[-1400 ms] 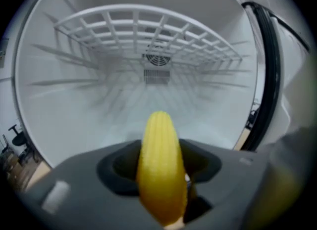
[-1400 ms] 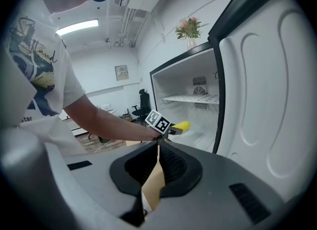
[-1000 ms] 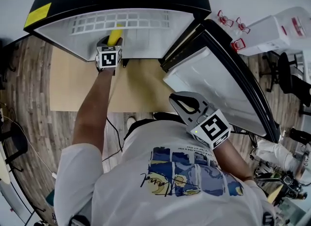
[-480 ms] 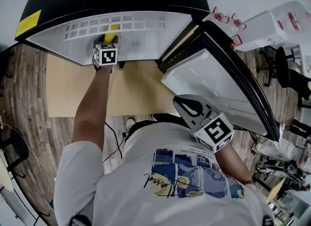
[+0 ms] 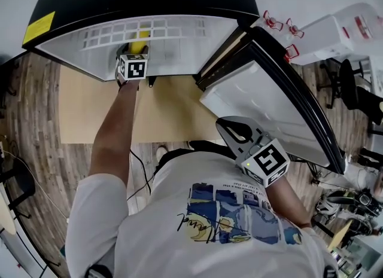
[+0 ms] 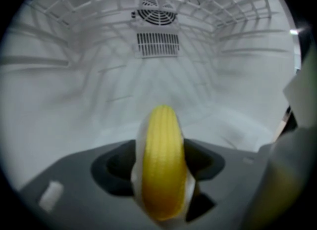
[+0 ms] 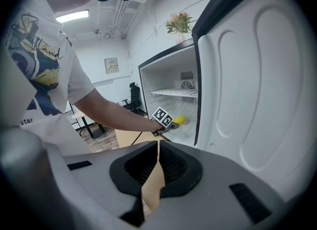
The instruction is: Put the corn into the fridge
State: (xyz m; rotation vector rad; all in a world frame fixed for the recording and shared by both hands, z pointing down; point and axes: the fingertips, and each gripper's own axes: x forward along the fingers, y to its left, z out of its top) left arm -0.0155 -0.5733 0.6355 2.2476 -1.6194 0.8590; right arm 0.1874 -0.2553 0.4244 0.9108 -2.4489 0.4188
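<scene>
The yellow corn [image 6: 162, 164] lies lengthwise between the jaws of my left gripper [image 6: 162, 179], which reaches into the open fridge [image 5: 179, 40]. Those jaws are opening, and the white pads [image 6: 137, 169] stand beside the cob without clamping it. In the head view the corn [image 5: 140, 46] shows just beyond the left gripper's marker cube [image 5: 133, 67], low over the fridge's white floor. From the right gripper view the corn [image 7: 179, 120] sits inside the compartment under a wire shelf [image 7: 173, 93]. My right gripper [image 7: 158, 147] hangs back near the person's chest, shut and holding nothing.
The fridge door [image 5: 269, 109] stands open to the right, close beside the right gripper [image 5: 232, 130]. A fan and vent [image 6: 157, 31] mark the fridge's back wall. A tan mat [image 5: 90, 106] covers the wooden floor in front. White equipment [image 5: 335, 34] stands at the far right.
The left gripper stays at the same spot inside the fridge mouth with the corn at its tips. The right gripper has barely shifted.
</scene>
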